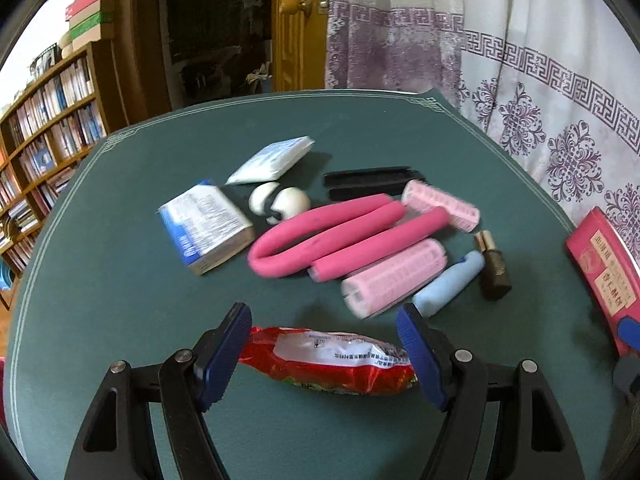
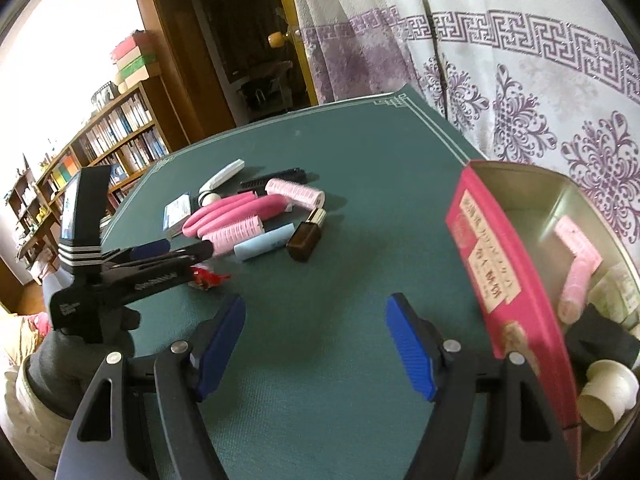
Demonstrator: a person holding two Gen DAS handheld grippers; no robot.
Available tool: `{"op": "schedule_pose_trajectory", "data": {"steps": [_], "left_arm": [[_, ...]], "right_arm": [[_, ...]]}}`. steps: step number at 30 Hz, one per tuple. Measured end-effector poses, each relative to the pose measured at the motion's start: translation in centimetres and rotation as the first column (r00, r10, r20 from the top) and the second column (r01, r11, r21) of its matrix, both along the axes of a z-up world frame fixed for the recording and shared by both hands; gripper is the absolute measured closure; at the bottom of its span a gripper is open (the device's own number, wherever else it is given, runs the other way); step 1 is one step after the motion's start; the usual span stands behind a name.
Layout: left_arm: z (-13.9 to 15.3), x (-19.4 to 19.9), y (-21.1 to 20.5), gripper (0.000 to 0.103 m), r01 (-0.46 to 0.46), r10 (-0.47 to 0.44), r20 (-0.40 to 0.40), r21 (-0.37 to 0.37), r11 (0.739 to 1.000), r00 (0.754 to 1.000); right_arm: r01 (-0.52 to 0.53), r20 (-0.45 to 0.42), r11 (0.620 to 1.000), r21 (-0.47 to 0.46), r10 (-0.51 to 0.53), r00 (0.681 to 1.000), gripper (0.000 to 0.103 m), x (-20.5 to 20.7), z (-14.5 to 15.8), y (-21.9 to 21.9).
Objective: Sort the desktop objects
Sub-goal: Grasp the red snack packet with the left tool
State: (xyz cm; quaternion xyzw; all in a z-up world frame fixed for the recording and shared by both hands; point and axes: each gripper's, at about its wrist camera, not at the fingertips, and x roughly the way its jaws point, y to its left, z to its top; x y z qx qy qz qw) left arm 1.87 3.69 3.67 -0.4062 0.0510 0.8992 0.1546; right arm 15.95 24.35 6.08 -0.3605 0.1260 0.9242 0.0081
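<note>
A red snack packet (image 1: 328, 360) lies flat on the green table (image 1: 120, 280), between the blue pads of my left gripper (image 1: 322, 312), which is open around it. From the right wrist view, the left gripper (image 2: 188, 252) hangs low over that packet (image 2: 208, 278). My right gripper (image 2: 316, 300) is open over bare tabletop with nothing between its fingers. Beyond the packet lie a bent pink foam rod (image 1: 320, 232), two pink hair rollers (image 1: 394, 276), a light blue tube (image 1: 448, 284), a brown bottle (image 1: 494, 270) and a black comb (image 1: 368, 182).
A red tin (image 2: 532, 320) stands open at the right, with a pink roller (image 2: 576, 272) and a white cup-like piece (image 2: 608, 388) inside. A blue-and-white box (image 1: 206, 226) and a white pack (image 1: 272, 160) lie further left. A curtain hangs behind the table and bookshelves stand left.
</note>
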Motion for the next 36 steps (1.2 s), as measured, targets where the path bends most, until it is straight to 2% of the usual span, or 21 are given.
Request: {"op": "schedule_pose_trajectory", "data": {"steps": [4, 8, 13, 19, 24, 26, 27, 29, 30, 31, 36], "left_arm": [[-0.2, 0.7, -2.3, 0.026, 0.000, 0.000, 0.020, 0.006, 1.000, 1.000], [-0.8, 1.1, -5.4, 0.026, -0.032, 0.026, 0.079, 0.072, 0.997, 0.997], [-1.0, 2.2, -8.2, 0.026, -0.077, 0.064, 0.109, 0.127, 0.989, 0.992], [-1.5, 2.8, -7.7, 0.026, -0.083, 0.056, 0.151, 0.177, 0.981, 0.987], [-1.7, 2.8, -6.0, 0.026, -0.036, 0.018, 0.128, 0.144, 0.989, 0.992], [-1.7, 2.6, -5.4, 0.034, -0.006, -0.012, 0.122, 0.143, 0.990, 0.992], [-1.7, 2.5, -5.1, 0.048, 0.012, -0.029, 0.118, 0.139, 0.990, 0.993], [-1.6, 2.0, -4.7, 0.057, 0.040, -0.056, 0.113, 0.137, 0.990, 0.992], [-1.6, 1.8, -4.5, 0.066, 0.057, -0.074, 0.117, 0.140, 0.988, 0.990], [-1.6, 1.7, -4.4, 0.069, 0.068, -0.085, 0.120, 0.141, 0.988, 0.989], [-1.6, 2.2, -3.7, 0.069, 0.144, -0.155, 0.108, 0.105, 0.984, 0.982]], "right_arm": [[-0.010, 0.014, 1.000, -0.008, 0.010, 1.000, 0.027, -0.5, -0.6, -0.3], [-0.021, 0.023, 1.000, -0.012, 0.021, 1.000, 0.027, -0.7, -0.8, -0.6], [-0.040, 0.032, 0.999, -0.010, 0.041, 0.999, 0.027, -1.1, -1.0, -1.4], [-0.068, 0.042, 0.998, -0.010, 0.069, 0.997, 0.027, -1.8, -1.3, -2.8], [-0.077, 0.046, 0.997, -0.002, 0.077, 0.996, 0.027, -1.8, -1.5, -3.4], [-0.072, 0.052, 0.997, -0.002, 0.072, 0.996, 0.027, -1.9, -1.6, -3.4], [-0.071, 0.054, 0.997, -0.002, 0.071, 0.996, 0.027, -2.0, -1.7, -3.3], [-0.069, 0.058, 0.998, 0.000, 0.069, 0.996, 0.027, -2.2, -1.8, -3.3], [-0.070, 0.060, 0.998, -0.001, 0.070, 0.996, 0.027, -2.4, -1.8, -3.3], [-0.071, 0.062, 0.997, -0.002, 0.071, 0.996, 0.027, -2.5, -1.9, -3.3], [-0.064, 0.068, 0.998, 0.007, 0.064, 0.996, 0.027, -3.5, -2.1, -3.2]]}}
